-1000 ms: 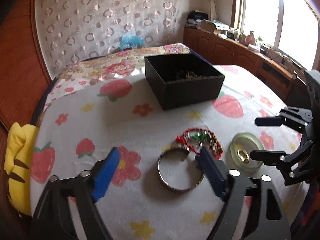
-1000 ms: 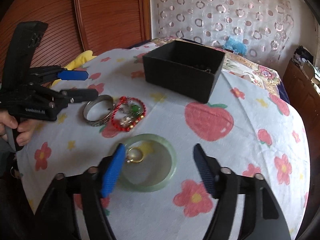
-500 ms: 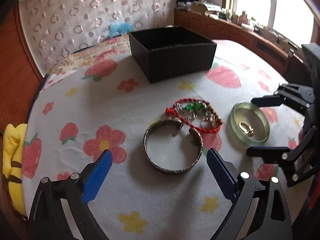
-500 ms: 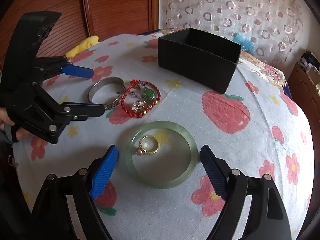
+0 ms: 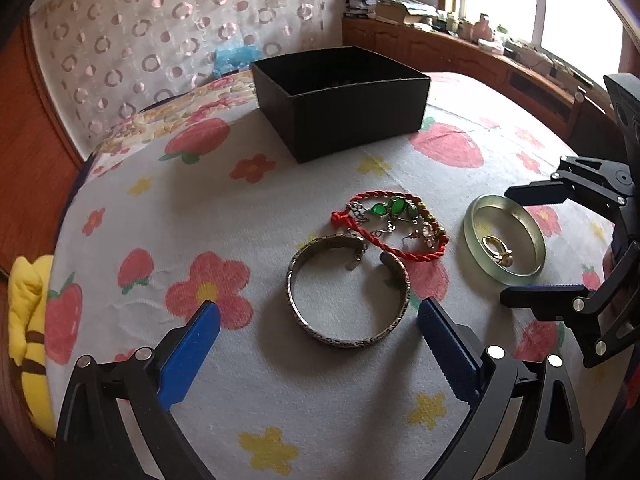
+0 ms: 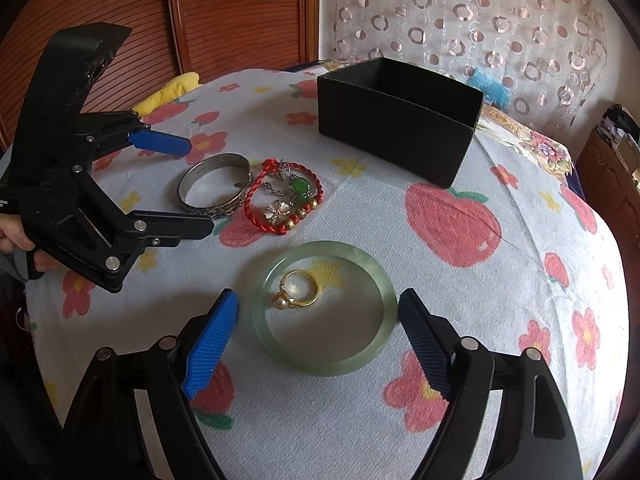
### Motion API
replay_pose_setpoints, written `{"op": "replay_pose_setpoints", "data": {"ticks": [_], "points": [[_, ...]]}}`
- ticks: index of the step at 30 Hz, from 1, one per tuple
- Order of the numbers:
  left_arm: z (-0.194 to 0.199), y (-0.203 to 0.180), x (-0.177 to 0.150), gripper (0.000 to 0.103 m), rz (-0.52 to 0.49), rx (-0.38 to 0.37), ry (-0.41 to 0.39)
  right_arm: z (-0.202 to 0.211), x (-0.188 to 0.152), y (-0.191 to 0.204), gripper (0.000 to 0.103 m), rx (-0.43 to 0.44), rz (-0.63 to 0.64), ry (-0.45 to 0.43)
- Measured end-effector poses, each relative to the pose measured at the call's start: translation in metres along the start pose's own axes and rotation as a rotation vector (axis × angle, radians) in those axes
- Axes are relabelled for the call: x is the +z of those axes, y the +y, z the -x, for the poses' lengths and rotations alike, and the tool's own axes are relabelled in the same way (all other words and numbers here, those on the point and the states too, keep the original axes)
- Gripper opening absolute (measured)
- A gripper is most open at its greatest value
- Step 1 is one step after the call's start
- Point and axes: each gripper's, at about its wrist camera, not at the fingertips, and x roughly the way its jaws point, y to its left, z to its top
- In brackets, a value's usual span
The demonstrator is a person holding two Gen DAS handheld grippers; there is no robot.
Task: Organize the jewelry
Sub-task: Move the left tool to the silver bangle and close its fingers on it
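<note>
A silver cuff bangle [image 5: 347, 292] lies on the flowered cloth, straddled by my open left gripper [image 5: 318, 332]; it also shows in the right wrist view [image 6: 215, 189]. A red cord bracelet with green stones and charms [image 5: 394, 226] lies just beyond it, also in the right wrist view [image 6: 286, 196]. A pale green jade bangle [image 6: 325, 307] with a gold pearl ring [image 6: 298, 289] inside it lies between the fingers of my open right gripper [image 6: 318, 330]. The jade bangle [image 5: 504, 240] and right gripper [image 5: 536, 246] show at the right of the left wrist view. An open black box [image 5: 340, 100] stands behind.
The table [image 6: 480, 300] is round with a strawberry and flower cloth, and its edge drops away on all sides. A yellow plush [image 5: 30, 340] lies at the left edge. A wooden cabinet [image 5: 480, 60] with clutter runs under the window.
Both grippers have dropped lower and moved in toward the jewelry. The left now frames the silver bangle and the right frames the jade bangle. Both stay open.
</note>
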Motion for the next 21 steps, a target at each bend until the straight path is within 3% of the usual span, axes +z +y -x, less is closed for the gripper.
{"op": "replay_pose_setpoints", "data": {"ticks": [4,8,9,19,21], "points": [[0.001,-0.003,0.002,0.095,0.020,-0.065,0.002,0.000,0.000,0.000,0.084,-0.001,0.000,0.000],[0.004,-0.002,0.002,0.059,0.031,-0.040,-0.021,0.000,0.000,0.000,0.084,-0.001,0.000,0.000],[0.006,-0.001,0.002,0.057,0.040,-0.036,-0.025,0.000,0.000,0.000,0.084,-0.001,0.000,0.000],[0.033,0.011,0.001,0.057,0.137,-0.034,-0.120,0.000,-0.001,0.000,0.084,0.000,-0.003,0.000],[0.040,0.011,0.003,0.057,0.144,-0.034,-0.140,0.002,-0.001,0.000,0.079,-0.003,-0.005,-0.002]]}}
